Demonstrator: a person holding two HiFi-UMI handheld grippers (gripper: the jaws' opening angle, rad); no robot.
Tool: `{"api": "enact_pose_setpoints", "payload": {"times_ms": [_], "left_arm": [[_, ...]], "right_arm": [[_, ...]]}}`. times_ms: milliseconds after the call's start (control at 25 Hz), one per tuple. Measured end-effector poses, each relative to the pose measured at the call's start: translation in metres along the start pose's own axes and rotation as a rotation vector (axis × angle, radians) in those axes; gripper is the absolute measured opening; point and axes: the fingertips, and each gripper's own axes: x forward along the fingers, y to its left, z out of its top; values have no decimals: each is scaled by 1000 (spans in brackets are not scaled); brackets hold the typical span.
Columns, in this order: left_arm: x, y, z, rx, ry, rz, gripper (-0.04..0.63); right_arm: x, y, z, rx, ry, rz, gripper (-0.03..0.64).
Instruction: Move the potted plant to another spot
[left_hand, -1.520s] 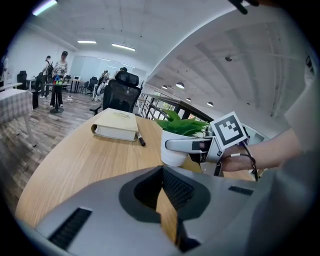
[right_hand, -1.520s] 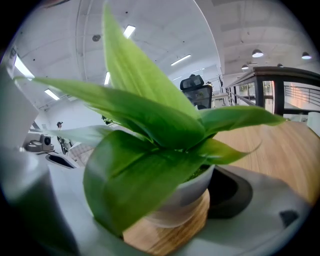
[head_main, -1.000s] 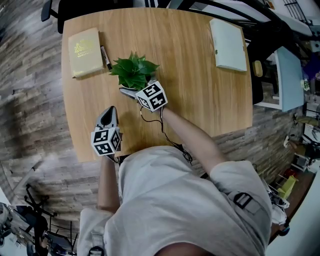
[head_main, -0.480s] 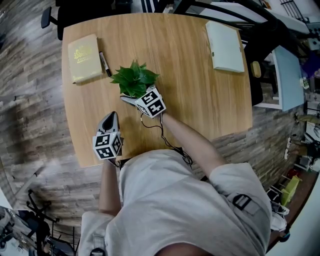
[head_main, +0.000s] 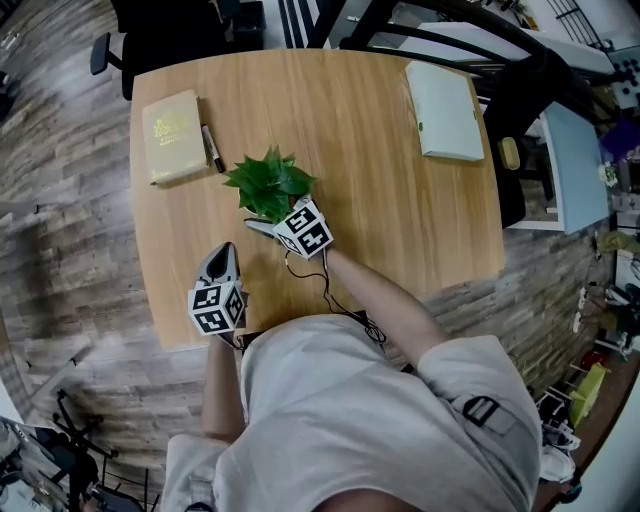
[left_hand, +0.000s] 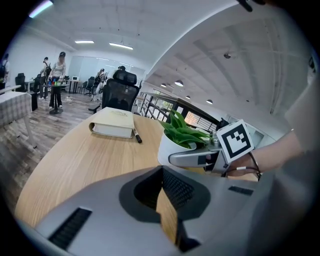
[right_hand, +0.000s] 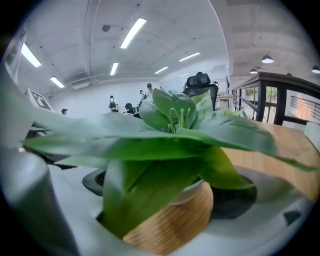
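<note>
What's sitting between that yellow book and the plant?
A black pen lies close beside the book; from there to the plant the table is bare. The head view shows it best.

Open-plan office, wooden desk on plank floor.
Rounded light-wood desk (head_main: 380, 170) stands on a grey-brown plank floor (head_main: 60, 240). Black office chair (left_hand: 121, 89) at its far edge. Black steel frame (head_main: 450, 30) and a pale cabinet (head_main: 578, 160) to the right. White ceiling, strip lights (right_hand: 132, 31) on. Black railing (left_hand: 150, 106) behind the desk. People (left_hand: 60, 75) standing among more desks far across the room.
</note>
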Motion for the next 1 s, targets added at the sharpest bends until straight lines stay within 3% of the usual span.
{"api": "enact_pose_setpoints", "payload": {"times_ms": [240, 720, 1000], "left_arm": [[1, -5, -3, -43, -5, 17, 12], [19, -45, -6, -17, 35, -28, 12], [38, -78, -10, 17, 73, -79, 12]], "right_arm": [[-9, 4, -10, -5, 22, 26, 545], [-56, -15, -42, 15, 53, -12, 541], [-94, -35, -74, 40, 88, -50, 475]]}}
